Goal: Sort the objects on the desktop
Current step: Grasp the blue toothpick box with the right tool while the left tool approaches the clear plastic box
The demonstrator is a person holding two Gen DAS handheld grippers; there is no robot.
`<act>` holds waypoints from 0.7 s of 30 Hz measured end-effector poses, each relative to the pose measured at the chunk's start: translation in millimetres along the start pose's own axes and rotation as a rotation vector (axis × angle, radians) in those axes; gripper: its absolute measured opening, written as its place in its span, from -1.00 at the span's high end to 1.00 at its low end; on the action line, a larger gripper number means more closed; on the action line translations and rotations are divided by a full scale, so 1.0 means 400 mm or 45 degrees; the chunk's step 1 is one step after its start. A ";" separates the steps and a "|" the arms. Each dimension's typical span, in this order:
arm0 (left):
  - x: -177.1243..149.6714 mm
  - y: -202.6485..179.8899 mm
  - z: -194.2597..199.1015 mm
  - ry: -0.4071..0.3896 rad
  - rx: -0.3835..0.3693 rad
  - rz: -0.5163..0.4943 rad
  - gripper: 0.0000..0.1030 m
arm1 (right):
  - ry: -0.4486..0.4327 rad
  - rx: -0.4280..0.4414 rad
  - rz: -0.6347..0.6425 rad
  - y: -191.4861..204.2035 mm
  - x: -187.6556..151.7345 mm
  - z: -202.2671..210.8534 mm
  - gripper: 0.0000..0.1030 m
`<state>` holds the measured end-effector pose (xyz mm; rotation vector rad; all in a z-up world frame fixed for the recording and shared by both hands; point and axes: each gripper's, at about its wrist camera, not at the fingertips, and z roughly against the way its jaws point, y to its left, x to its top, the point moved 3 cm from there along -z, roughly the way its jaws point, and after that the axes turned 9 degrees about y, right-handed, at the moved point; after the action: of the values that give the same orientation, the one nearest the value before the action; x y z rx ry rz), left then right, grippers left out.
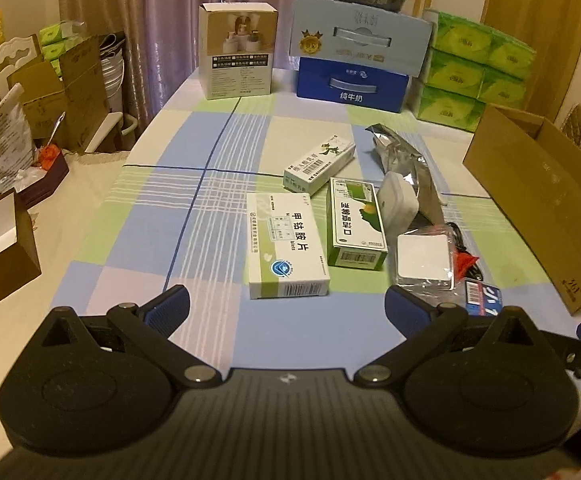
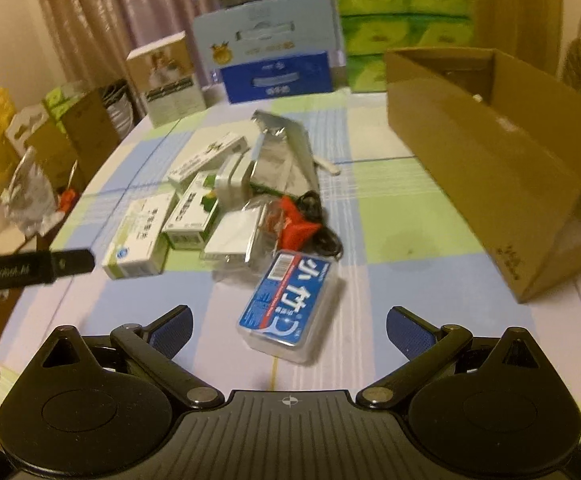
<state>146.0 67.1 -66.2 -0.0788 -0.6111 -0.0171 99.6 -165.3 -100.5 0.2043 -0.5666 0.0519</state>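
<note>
Nearest the right wrist camera, the right gripper (image 2: 288, 328) hangs above the checked tablecloth (image 2: 390, 216) with its blue-padded fingers spread wide and nothing between them. Just ahead of it lies a blue-labelled clear plastic case (image 2: 286, 304), tilted, at the near edge of the pile of desktop objects. Behind the case sit a red-and-black tangle of cable (image 2: 302, 224) and a white square packet (image 2: 230, 240) in clear wrap; left of the case stand two medicine boxes, a white-and-green one (image 2: 138, 240) and a green one (image 2: 190, 216). Beyond the case a crumpled silver foil bag (image 2: 282, 152) rests on a white charger (image 2: 230, 184) and a long white carton (image 2: 206, 156). Right of the case, well apart, an open cardboard box (image 2: 490, 168) lies on the table.

From the left wrist camera, the left gripper (image 1: 286, 308) also has its fingers wide apart and empty, just short of the white-and-green medicine box (image 1: 286, 248). Milk cartons (image 1: 350, 84) and green tissue packs (image 1: 474, 68) line the table's far end.
</note>
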 end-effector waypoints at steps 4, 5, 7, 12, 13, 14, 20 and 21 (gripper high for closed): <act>0.007 -0.007 -0.042 0.016 -0.017 -0.023 -0.98 | 0.006 -0.029 0.010 0.004 -0.009 -0.047 -0.59; 0.008 -0.010 -0.052 0.020 -0.026 -0.032 -0.98 | 0.016 -0.034 0.007 0.003 -0.010 -0.059 -0.56; 0.010 -0.018 -0.076 0.038 -0.039 -0.056 -0.98 | 0.023 -0.039 0.002 0.000 -0.012 -0.082 -0.54; 0.009 -0.035 -0.133 0.086 -0.086 -0.072 -0.98 | 0.025 -0.047 0.004 -0.001 -0.008 -0.123 -0.50; 0.007 -0.038 -0.140 0.089 -0.096 -0.076 -0.98 | 0.029 -0.051 0.006 0.001 -0.007 -0.132 -0.48; 0.005 -0.040 -0.146 0.088 -0.105 -0.075 -0.98 | 0.035 -0.052 0.010 0.002 -0.006 -0.141 -0.45; 0.001 -0.056 -0.168 0.076 -0.134 -0.081 -0.98 | 0.034 -0.064 0.004 0.000 0.000 -0.162 -0.18; 0.001 -0.059 -0.169 0.069 -0.138 -0.088 -0.98 | 0.030 -0.071 0.006 -0.003 0.001 -0.159 -0.16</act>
<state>184.2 38.4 -119.4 -0.1614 -0.5584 -0.1192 133.6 -153.4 -152.8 0.1481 -0.5445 0.0434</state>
